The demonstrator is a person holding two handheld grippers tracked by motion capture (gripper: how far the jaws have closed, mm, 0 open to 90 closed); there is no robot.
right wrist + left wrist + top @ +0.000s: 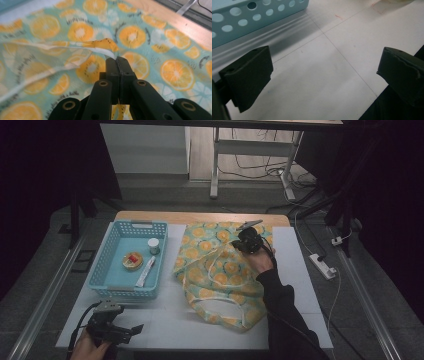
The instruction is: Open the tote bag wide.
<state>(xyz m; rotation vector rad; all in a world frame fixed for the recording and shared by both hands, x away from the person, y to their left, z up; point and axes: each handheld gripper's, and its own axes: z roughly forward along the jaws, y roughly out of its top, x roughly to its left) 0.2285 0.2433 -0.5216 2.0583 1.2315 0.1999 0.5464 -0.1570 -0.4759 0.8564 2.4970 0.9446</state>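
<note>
The bag (155,50) is thin woven cloth, matt, printed with orange slices on a pale green ground, its white-lined hem (100,48) soft and creased. The right gripper (117,63) is black matt plastic with round, metal-looking pivot bushings. The left gripper (325,75) has dull black pads (249,72), slightly rough at the edges. The tabletop (332,70) is smooth white with a faint sheen; a strip of pale wood (200,217) shows at its far edge. The basket (262,15) is light blue moulded plastic, smooth and perforated.
</note>
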